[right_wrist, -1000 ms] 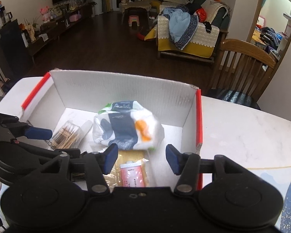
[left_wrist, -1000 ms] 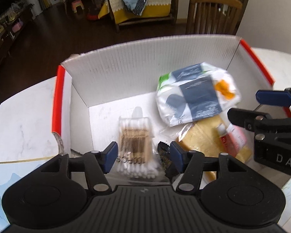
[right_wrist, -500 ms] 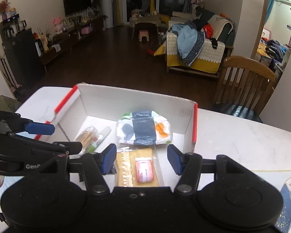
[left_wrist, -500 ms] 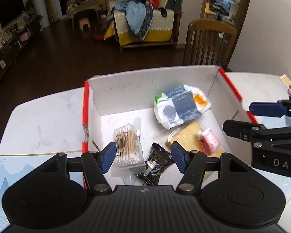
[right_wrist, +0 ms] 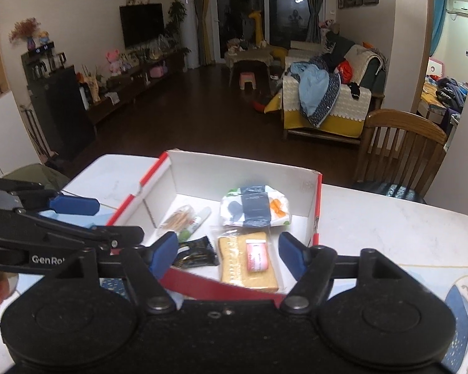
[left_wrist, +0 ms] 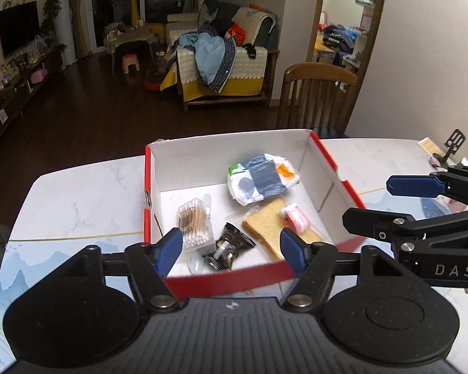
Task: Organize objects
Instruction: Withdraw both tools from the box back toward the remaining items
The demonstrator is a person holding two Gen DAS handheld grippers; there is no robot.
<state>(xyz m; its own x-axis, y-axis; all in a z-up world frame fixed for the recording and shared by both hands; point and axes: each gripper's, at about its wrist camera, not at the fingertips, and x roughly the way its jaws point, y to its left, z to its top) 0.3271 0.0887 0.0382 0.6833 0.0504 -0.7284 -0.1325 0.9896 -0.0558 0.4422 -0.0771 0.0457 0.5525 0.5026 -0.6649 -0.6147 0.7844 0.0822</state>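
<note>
A red-and-white cardboard box (left_wrist: 323, 159) (right_wrist: 318, 205) stands on the marble table. In it lie a tissue pack (left_wrist: 262, 180) (right_wrist: 255, 207), a cotton swab pack (left_wrist: 194, 222) (right_wrist: 179, 216), a black sachet (left_wrist: 229, 246) (right_wrist: 198, 251), a wrapped yellow cake (left_wrist: 271, 229) (right_wrist: 238, 257) with a pink packet (left_wrist: 296, 219) (right_wrist: 257, 254) on it, and a white tube (right_wrist: 199, 218). My left gripper (left_wrist: 231, 251) is open and empty above the box's near wall. My right gripper (right_wrist: 229, 251) is open and empty, also at the near wall.
A wooden chair (left_wrist: 318, 96) (right_wrist: 402, 146) stands behind the table. A blue patterned mat (left_wrist: 46, 258) covers the table's near side. A small black stand (left_wrist: 452, 143) sits at the far right of the table. The living room lies beyond.
Both grippers have pulled back and up out of the box. The box and its contents now look smaller and farther away. Nothing in the box has moved.
</note>
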